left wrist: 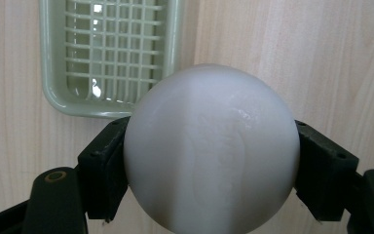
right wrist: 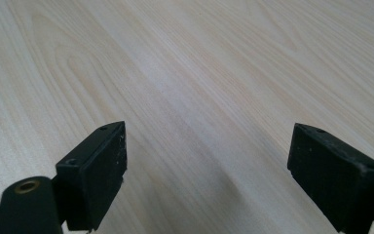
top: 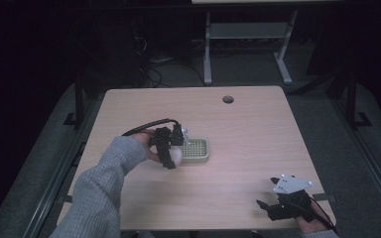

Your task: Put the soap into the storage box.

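Observation:
A white rounded bar of soap (left wrist: 212,151) fills the space between the two black jaws of my left gripper (left wrist: 209,161), which is shut on it. In the high view that left gripper (top: 171,153) hovers just left of a pale green soap dish (top: 197,150) near the table's middle, with the soap (top: 176,155) showing white under it. The dish (left wrist: 102,53) has a slotted grid floor and lies beyond the soap in the left gripper view. My right gripper (top: 270,206) rests near the table's front right corner; its jaws stand wide apart over bare wood (right wrist: 209,161).
The light wooden table (top: 248,129) has a round cable hole (top: 228,99) near its far edge. A second desk frame (top: 248,44) stands on the dark floor behind. A grey sleeve (top: 104,183) enters from the lower left.

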A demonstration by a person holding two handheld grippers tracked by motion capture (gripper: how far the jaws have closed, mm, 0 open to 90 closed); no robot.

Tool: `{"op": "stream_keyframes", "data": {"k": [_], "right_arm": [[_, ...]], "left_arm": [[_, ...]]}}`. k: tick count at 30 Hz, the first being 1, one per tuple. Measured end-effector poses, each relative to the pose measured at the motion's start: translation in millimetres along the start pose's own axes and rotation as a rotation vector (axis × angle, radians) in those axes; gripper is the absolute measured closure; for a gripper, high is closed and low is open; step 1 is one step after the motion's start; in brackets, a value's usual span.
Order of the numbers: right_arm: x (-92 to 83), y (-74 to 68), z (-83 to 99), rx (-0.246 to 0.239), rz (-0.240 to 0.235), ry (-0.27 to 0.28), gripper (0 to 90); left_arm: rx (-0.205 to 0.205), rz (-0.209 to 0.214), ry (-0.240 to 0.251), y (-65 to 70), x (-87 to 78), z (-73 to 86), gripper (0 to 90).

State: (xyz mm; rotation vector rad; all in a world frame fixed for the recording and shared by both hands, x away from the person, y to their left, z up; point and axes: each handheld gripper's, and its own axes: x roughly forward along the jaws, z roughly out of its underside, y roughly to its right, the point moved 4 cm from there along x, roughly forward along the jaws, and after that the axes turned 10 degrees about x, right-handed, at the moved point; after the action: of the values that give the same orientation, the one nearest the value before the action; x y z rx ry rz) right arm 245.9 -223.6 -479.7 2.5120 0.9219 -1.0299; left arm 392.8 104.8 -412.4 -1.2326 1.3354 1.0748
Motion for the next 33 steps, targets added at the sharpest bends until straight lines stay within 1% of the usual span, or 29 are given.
{"op": "stream_keyframes", "data": {"k": [1,4,6,8,9,11,14,16,19,20,22,23,25,27,28,29,33], "right_arm": [[0.1,0.0,0.0,0.001,-0.001,0.0,13.9],[0.2,-0.1,0.1,0.002,-0.001,-0.001,13.9],[0.2,-0.1,0.1,0.003,-0.001,-0.001,13.9],[0.1,0.0,0.2,0.005,0.0,-0.003,13.9],[0.1,0.1,0.1,0.004,0.0,-0.001,13.9],[0.0,0.1,0.1,0.005,0.0,-0.001,13.9],[-0.1,0.1,0.0,0.004,0.0,0.0,13.9],[-0.1,0.2,0.1,0.005,0.0,0.0,13.9],[-0.2,0.3,0.1,0.008,0.0,0.001,13.9],[-0.1,0.4,0.1,0.006,0.0,0.0,13.9],[-0.1,0.5,0.0,0.007,0.0,0.001,13.9],[-0.2,0.6,0.1,0.007,0.0,0.001,13.9],[-0.1,0.8,0.1,0.006,0.0,0.002,14.0],[-0.2,1.0,0.1,0.004,0.001,0.002,13.9],[-0.2,1.1,0.1,0.002,0.001,0.003,13.9],[-0.2,0.2,0.0,0.013,-0.003,0.004,13.9],[-0.5,0.2,-0.1,0.016,-0.004,0.005,14.0]], "left_arm": [[0.007,-0.011,-0.003,-2.2,-0.2,-0.6,24.4],[0.007,-0.014,0.005,-5.3,-0.6,-2.7,24.4],[0.009,-0.019,0.003,-7.5,-1.0,-4.5,24.3],[0.008,-0.014,-0.002,-9.0,-1.0,-6.5,24.4],[0.014,-0.023,-0.002,-10.5,-1.2,-7.5,24.4],[0.013,-0.017,0.003,-11.4,-1.4,-8.6,24.3],[0.019,-0.02,-0.006,-15.5,-1.5,-12.8,24.4],[0.016,-0.021,-0.006,-16.0,-1.6,-13.5,24.3],[0.026,-0.023,-0.008,-20.9,-3.1,-18.8,24.4],[0.023,-0.023,-0.004,-21.4,-3.0,-19.7,24.4],[0.017,-0.012,0.002,-22.9,-2.7,-21.9,24.4],[0.026,-0.019,-0.002,-24.6,-2.4,-22.9,24.4],[0.028,-0.02,-0.004,-26.4,-1.7,-25.2,24.4],[0.025,-0.012,-0.007,-27.7,-1.6,-27.5,24.3],[0.034,-0.023,-0.007,-29.5,-2.0,-28.8,24.4],[0.03,-0.022,-0.002,-30.4,-2.1,-30.1,24.3],[0.027,-0.024,0.006,-33.7,-2.0,-35.2,24.4]]}}
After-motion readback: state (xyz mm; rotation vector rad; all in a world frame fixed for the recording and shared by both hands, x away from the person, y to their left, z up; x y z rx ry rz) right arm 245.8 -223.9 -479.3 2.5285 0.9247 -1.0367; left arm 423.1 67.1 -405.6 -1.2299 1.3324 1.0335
